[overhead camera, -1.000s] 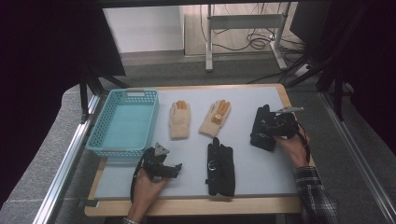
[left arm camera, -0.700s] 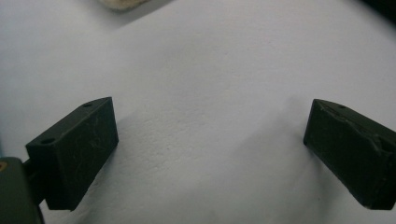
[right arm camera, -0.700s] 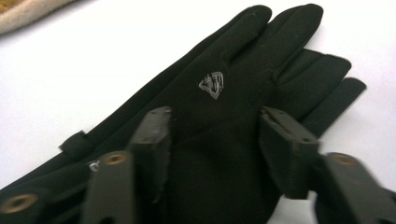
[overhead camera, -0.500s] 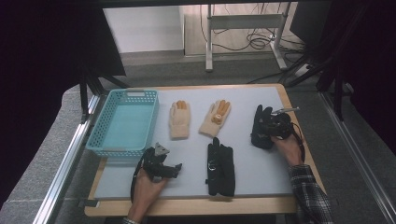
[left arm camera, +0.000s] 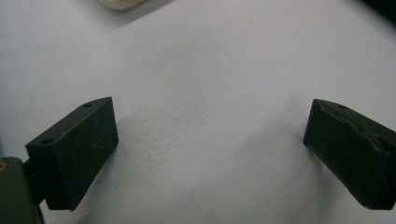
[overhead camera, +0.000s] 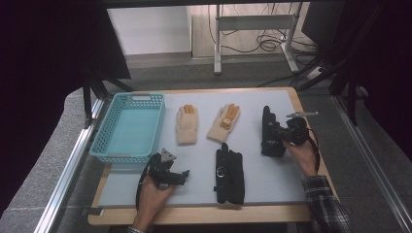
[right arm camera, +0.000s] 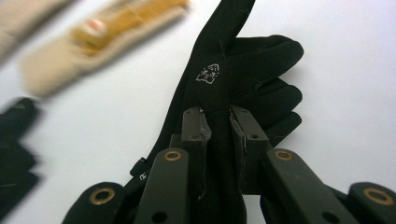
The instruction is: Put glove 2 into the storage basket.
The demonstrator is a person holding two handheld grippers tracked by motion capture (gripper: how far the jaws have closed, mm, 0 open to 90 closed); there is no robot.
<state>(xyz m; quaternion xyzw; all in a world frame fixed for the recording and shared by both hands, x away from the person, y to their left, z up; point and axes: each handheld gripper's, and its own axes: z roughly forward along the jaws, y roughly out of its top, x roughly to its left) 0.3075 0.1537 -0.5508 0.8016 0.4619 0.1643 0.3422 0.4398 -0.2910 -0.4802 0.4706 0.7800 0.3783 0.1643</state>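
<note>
Across the whole width of the bench, the grey table top (overhead camera: 194, 160) is carrying everything, so let's work down from the big pieces. Over on the left side the light blue basket (overhead camera: 127, 127) is sitting with its open mesh walls showing. Next to it, toward the middle, two cream knitted gloves are lying side by side: the left cream glove (overhead camera: 186, 125) is lying straight, and the right cream glove (overhead camera: 224, 123) is tilting a little, its orange fingertips pointing away from the person. Nearer the person, a black glove (overhead camera: 229, 174) is resting flat in the middle of the near half.

Now to the action on the right. The right gripper (overhead camera: 278, 136) is clamping onto the second black glove (right arm camera: 224, 79), which is sitting well right of the cream pair. Its jaws have just been closing, and in the right gripper view they are pinching a fold of the black fabric between them, below the small white logo (right arm camera: 208, 73), with the fingers spreading out beyond.

Down at the near left, the left gripper (overhead camera: 167, 171) is hovering over bare table, just in front of the basket. Its jaws are standing wide apart, with nothing between them.
</note>
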